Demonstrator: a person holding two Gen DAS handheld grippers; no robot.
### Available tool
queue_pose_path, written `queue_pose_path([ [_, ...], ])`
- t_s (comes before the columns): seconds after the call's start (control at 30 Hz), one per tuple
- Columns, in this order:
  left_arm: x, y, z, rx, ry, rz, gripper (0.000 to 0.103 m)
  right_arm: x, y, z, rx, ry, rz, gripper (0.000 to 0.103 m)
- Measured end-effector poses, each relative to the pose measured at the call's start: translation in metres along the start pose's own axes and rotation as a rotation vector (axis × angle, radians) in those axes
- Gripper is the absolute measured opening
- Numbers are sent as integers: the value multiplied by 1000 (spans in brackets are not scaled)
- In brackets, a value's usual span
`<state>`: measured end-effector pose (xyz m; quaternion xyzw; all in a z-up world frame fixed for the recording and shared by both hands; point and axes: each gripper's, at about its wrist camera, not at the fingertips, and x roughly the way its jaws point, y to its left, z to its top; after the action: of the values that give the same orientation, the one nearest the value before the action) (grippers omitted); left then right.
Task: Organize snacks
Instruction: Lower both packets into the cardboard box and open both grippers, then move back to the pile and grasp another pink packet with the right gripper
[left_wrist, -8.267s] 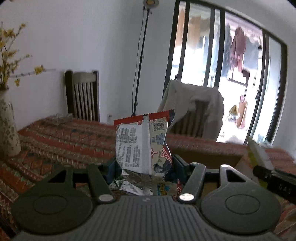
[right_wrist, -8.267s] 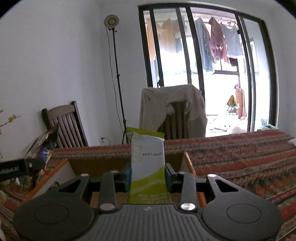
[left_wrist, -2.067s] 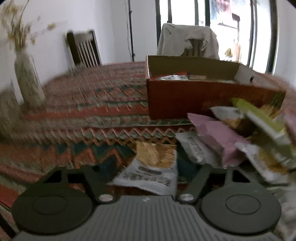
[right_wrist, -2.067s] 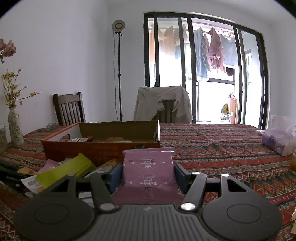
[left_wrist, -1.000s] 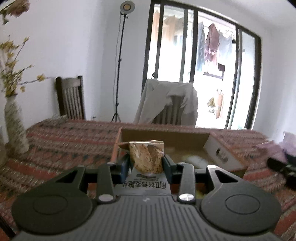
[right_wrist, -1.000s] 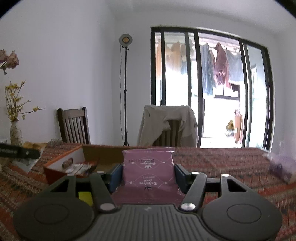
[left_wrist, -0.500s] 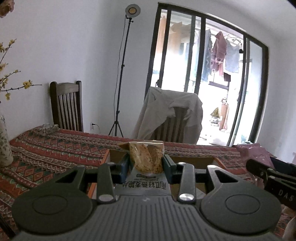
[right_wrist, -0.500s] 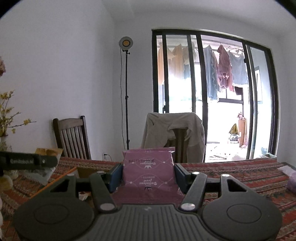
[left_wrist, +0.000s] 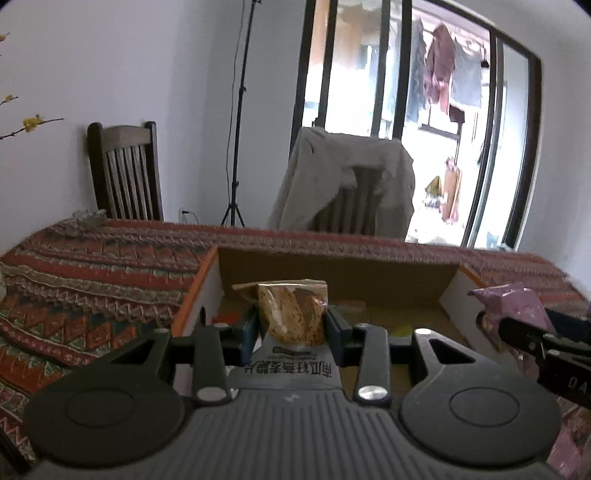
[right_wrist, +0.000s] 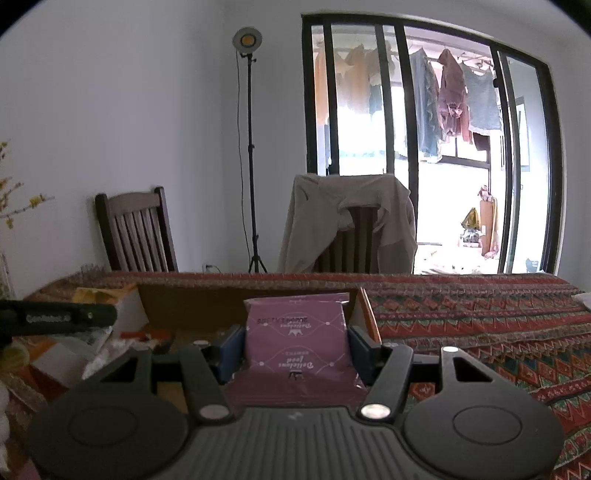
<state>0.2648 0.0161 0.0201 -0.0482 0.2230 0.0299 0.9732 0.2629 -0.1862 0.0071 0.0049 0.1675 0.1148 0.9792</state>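
My left gripper (left_wrist: 291, 325) is shut on a brown cracker packet (left_wrist: 293, 317) and holds it above the left part of an open cardboard box (left_wrist: 332, 269). My right gripper (right_wrist: 295, 343) is shut on a purple snack packet (right_wrist: 297, 339) and holds it above the right part of the same box (right_wrist: 221, 302). The purple packet also shows at the right edge of the left wrist view (left_wrist: 513, 302). The left gripper's finger (right_wrist: 62, 317) shows at the left of the right wrist view. A few snack packets (right_wrist: 147, 338) lie inside the box.
The box stands on a table with a red patterned cloth (left_wrist: 92, 266). Behind the table are a wooden chair (left_wrist: 125, 173), a chair draped with a beige jacket (right_wrist: 351, 221) and a lamp stand (right_wrist: 251, 147). Glass doors (right_wrist: 424, 147) are behind.
Both grippers have moved forward and tilted down over the box, each still holding its packet. More of the box interior shows in both views.
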Motion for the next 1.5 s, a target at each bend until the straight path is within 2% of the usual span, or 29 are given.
queue_pose_path([
  [0.2, 5, 1, -7, -2, 13, -17, 40, 6, 2, -5, -9, 34, 0, 60],
  [0.27, 4, 2, -8, 0, 6, -23, 46, 7, 1, -6, -6, 41, 2, 61],
  [0.3, 3, 2, -9, -4, -1, -29, 55, 6, 1, -7, -4, 40, 1, 61],
  [0.33, 1, 3, -8, -11, -9, -34, 69, 5, 0, -7, -2, 33, 0, 61],
  [0.37, -1, 4, -8, -18, -16, -32, 78, 3, 0, -6, 3, 27, 3, 66],
  [0.4, -4, 4, -8, -29, -28, -27, 93, 1, -2, -6, 13, 15, 8, 82],
  [0.47, -10, 6, -7, -49, -60, -38, 98, -4, -4, -6, 19, -8, 8, 98],
  [0.5, -14, 7, -6, -59, -70, -46, 103, -5, -5, -6, 21, -16, 7, 99],
  [0.57, -19, 9, -5, -78, -92, -49, 103, -7, -6, -5, 25, -28, 7, 103],
  [0.67, -22, 8, -6, -79, -107, -43, 103, -8, -9, -6, 31, -37, -5, 103],
  [0.9, -18, 7, -7, -66, -89, -26, 103, -7, -13, -5, 47, -38, -26, 103],
  [1.13, -23, 1, -6, -38, -109, -3, 103, -19, -12, -3, 26, -79, -29, 103],
  [1.5, -65, 20, 8, -63, -135, 22, 103, -58, -14, 18, 38, -74, -25, 103],
])
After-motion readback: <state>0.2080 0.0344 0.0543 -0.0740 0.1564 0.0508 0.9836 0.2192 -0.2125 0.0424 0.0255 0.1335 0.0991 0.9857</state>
